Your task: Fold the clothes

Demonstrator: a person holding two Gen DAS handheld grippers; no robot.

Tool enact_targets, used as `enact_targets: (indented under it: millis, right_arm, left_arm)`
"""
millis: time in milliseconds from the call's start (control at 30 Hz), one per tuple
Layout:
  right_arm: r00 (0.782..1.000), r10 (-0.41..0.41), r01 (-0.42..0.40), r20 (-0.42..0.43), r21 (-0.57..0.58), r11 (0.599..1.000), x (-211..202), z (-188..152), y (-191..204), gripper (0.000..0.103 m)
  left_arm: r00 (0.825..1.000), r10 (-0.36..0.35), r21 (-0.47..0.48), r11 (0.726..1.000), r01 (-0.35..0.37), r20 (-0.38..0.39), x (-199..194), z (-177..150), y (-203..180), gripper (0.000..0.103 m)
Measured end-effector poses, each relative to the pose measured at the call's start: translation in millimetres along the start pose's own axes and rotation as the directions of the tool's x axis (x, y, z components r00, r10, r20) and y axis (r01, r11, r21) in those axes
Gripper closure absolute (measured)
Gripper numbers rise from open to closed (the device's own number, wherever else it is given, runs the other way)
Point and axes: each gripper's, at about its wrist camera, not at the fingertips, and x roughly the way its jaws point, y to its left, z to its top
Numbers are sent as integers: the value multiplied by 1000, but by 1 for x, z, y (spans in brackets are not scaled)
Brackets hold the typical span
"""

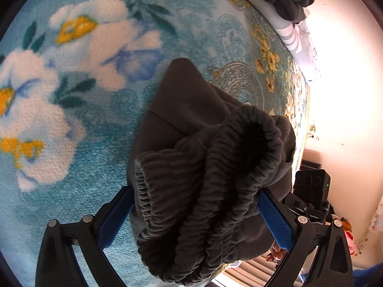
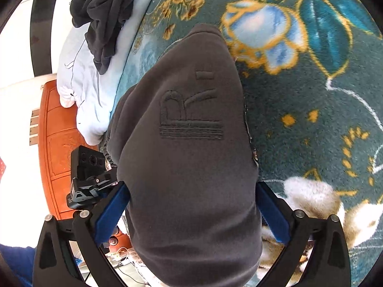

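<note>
A dark grey fleece garment with an elastic waistband (image 1: 203,174) fills the space between the blue pads of my left gripper (image 1: 195,212), which is shut on the bunched waistband. The rest of the garment trails away over a blue floral blanket (image 1: 71,95). In the right wrist view the same grey garment (image 2: 189,143), with an embossed logo, sits between the blue pads of my right gripper (image 2: 191,208), which is shut on it. The other gripper's camera block shows in each view, at the right in the left wrist view (image 1: 311,186) and at the left in the right wrist view (image 2: 88,167).
A second dark garment (image 2: 105,16) lies crumpled on a white pillow (image 2: 81,79) at the bed's edge. An orange wooden headboard (image 2: 55,143) stands beyond it. The teal floral blanket (image 2: 311,119) spreads to the right.
</note>
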Motion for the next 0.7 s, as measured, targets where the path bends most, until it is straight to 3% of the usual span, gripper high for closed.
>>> enact_targets:
  millis: [167,467,700]
  right_arm:
    - [1000,12,-12,-5,-12,1000,10,6,0,0]
    - [1000,-18,18,-13,7,1000,10,9,-1,0]
    - [996,-86,87,-26,33,996,11,11,21,2]
  left_arm:
    - [999,21,-28,999,-22,-41,5,8,2,0]
    - [998,55,-31,998,-56,-19,3,5,-6,1]
    - [994,93,-16,996,-93,52,-9,-10,-22,20]
